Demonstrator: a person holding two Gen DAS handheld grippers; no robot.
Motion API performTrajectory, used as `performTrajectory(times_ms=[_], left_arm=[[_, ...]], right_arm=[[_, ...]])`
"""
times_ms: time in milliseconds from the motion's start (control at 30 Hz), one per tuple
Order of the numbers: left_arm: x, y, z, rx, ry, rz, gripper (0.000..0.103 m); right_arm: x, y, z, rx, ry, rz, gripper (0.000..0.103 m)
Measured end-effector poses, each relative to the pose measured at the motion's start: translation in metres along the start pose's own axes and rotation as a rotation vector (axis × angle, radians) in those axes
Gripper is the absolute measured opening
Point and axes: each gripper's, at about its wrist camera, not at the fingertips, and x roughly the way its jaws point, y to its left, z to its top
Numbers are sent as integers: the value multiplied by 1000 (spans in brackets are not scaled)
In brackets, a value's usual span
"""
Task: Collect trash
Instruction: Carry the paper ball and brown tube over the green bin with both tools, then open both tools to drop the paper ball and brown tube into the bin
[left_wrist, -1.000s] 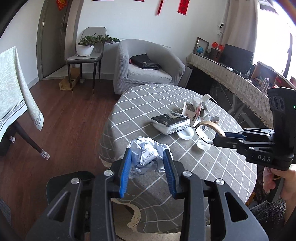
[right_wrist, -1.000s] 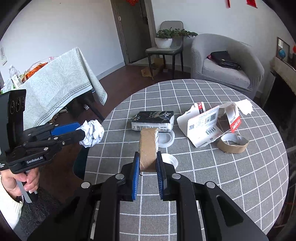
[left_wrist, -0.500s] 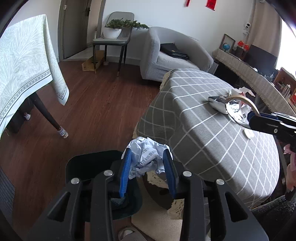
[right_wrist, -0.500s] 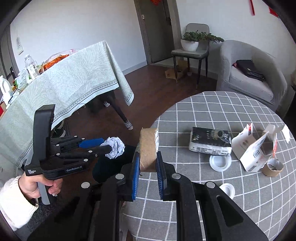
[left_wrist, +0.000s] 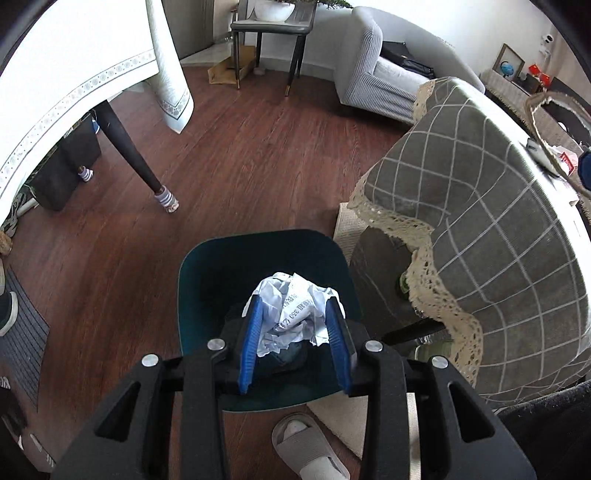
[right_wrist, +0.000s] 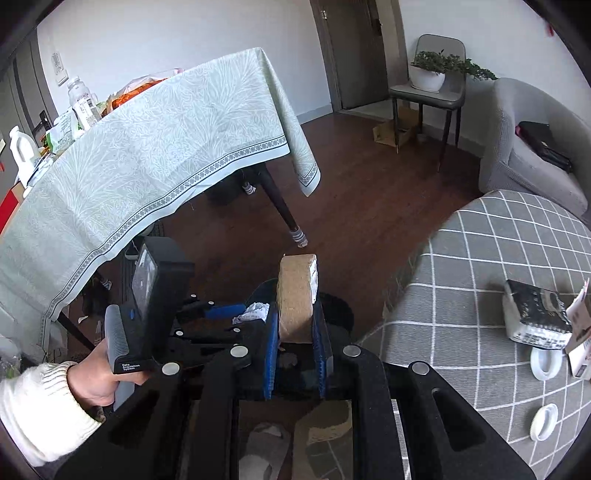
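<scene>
My left gripper (left_wrist: 295, 306) is shut on a crumpled white paper ball (left_wrist: 293, 314) and holds it above the open dark teal trash bin (left_wrist: 207, 280) on the floor. My right gripper (right_wrist: 295, 317) is shut on a brown cardboard piece (right_wrist: 295, 295), held upright just above the bin (right_wrist: 332, 299). The left gripper (right_wrist: 221, 312) with the paper ball (right_wrist: 255, 312) also shows in the right wrist view, to the left of the cardboard.
The round table with a grey checked cloth (left_wrist: 498, 221) stands right of the bin; on it lie a dark packet (right_wrist: 535, 314), white lids (right_wrist: 545, 363) and a torn box (right_wrist: 580, 325). A cloth-covered table (right_wrist: 147, 158), its leg (left_wrist: 129, 147), a slipper (left_wrist: 310, 450).
Both grippers have swung left off the round table and down toward the floor. The paper ball now hangs over the bin's opening, and the cardboard has come close beside it.
</scene>
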Motion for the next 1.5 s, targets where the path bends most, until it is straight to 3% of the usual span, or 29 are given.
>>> performTrajectory(times_ms=[133,267,500,900,1200,1300,1400,1433,1500], left_arm=[[12,16,-4,-21,39,7,40],[10,31,-7,-61,25,10,48],[-9,47,-11,-94,-34,10,58],[-59,66,-7,-125,-162,-8,62],[-88,66,1,-115,-224,-38,46],[-97,63,4,-110,-241,-65,34],[-105,58,6,-101,-263,-68,33],[-108,56,7,-96,-272,-66,33],[-113,54,8,-88,-286,-64,33]], right_arm=[[21,13,2,-17,37,3,17],[45,23,1,-34,83,5,17],[80,30,-4,-52,148,-21,17],[136,28,-22,-33,267,-32,17],[169,31,-37,-42,339,-48,17],[179,31,-43,-50,356,-56,17],[185,27,-50,-45,379,-52,18],[187,25,-52,-39,388,-48,23],[191,22,-55,-25,392,-56,60]])
